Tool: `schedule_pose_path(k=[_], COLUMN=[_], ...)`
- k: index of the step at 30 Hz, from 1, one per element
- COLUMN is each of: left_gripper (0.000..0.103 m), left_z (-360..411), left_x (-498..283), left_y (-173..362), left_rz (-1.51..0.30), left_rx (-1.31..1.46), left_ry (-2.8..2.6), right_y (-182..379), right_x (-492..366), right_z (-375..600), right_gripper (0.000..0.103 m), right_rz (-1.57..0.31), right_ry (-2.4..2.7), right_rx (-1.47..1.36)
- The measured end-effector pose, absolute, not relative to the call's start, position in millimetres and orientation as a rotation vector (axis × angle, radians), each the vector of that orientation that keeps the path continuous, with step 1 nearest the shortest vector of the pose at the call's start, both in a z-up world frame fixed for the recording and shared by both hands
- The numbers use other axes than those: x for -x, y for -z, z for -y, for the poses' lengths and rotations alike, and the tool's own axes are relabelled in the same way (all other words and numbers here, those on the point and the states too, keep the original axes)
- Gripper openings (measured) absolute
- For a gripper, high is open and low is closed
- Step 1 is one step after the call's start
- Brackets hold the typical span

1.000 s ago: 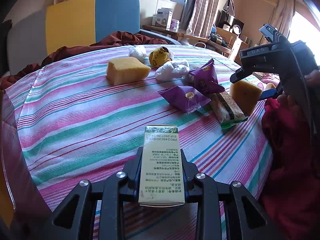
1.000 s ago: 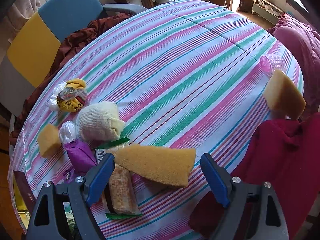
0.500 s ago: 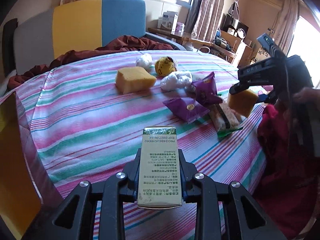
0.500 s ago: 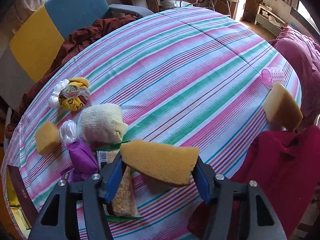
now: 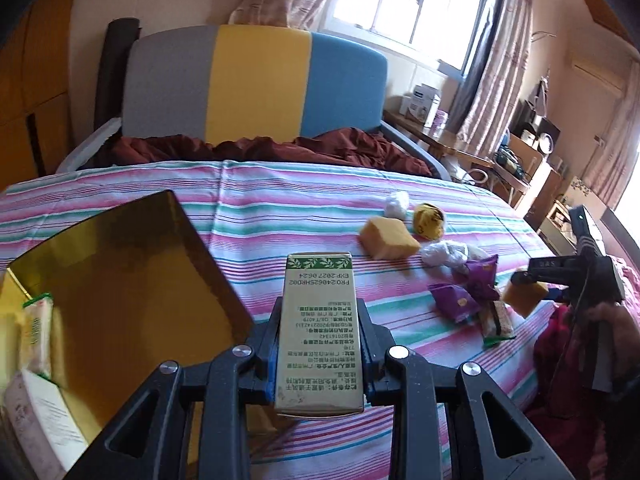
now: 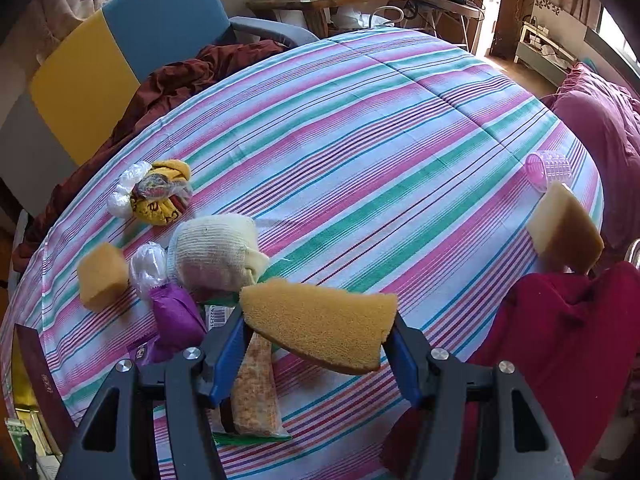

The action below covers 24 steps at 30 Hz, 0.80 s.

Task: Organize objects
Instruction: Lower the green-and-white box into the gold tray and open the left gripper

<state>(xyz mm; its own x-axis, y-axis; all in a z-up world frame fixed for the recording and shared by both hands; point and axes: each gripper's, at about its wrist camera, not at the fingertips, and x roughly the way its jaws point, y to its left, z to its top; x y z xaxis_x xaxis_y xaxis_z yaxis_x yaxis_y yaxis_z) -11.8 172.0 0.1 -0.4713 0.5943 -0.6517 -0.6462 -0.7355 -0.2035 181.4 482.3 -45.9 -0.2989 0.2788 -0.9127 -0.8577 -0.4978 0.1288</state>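
**Holding a box and a sponge over the stripy table**

Squeezing tight, the left gripper [image 5: 319, 354] is clamped on a tall green box [image 5: 319, 332], so the box sits between its two fingers. Small print covers the box and is upside down. One line reads "EXP:2027.06.24". Just to the left of it is an open gold box [image 5: 120, 288] with a white packet [image 5: 36, 332] inside. The gold box is at the near edge of the striped tablecloth [image 5: 280, 208].

The right gripper [image 6: 316, 344] is clamped on a yellow sponge [image 6: 320, 326], and the sponge is up off the cloth. Under it lies a long snack bar [image 6: 254, 392] in a clear wrapper with green ends. Next to that is a purple packet [image 6: 176, 316].

A bit farther are a white knit bundle [image 6: 214, 252], a small clear bag [image 6: 148, 264] and another sponge block [image 6: 102, 276]. These sit close together. Past them is a yellow cloth ball [image 6: 162, 196] with a plastic wrap on it.

Off to the right edge are a third sponge [image 6: 564, 228] and a pink roller [image 6: 548, 168], well apart from the pile. A dark red cloth [image 6: 560, 344] hangs at the near right.

Far back stands a chair [image 5: 256, 84] in grey, yellow and blue, with a brown blanket [image 5: 280, 148] on it.
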Motion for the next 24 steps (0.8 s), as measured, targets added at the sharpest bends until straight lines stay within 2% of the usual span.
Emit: schedule_pose_path(k=[8, 13, 19, 24], left_gripper=[0.03, 0.03, 0.03, 0.033], left_z=[-81.9, -38.3, -15.0, -16.9], left_x=[92.1, 147.9, 192.8, 214.7], left_y=[-1.1, 19.5, 47.7, 61.0], left_rz=[0.076, 0.163, 0.229, 0.204], left_rx=[1.144, 1.341, 1.496, 1.546], left_ry=[-2.375, -2.397, -2.395, -2.426], right_y=[46.8, 46.4, 46.1, 46.4], right_x=[-180.8, -180.6, -180.1, -180.2], right_z=[-481.1, -480.5, -481.1, -481.0], right_gripper=[0.064, 0.064, 0.064, 0.064], right_rz=[-0.811, -0.809, -0.811, -0.811], right_ry=[-1.891, -1.89, -1.892, -1.892], right_rx=[1.156, 1.156, 1.154, 1.153])
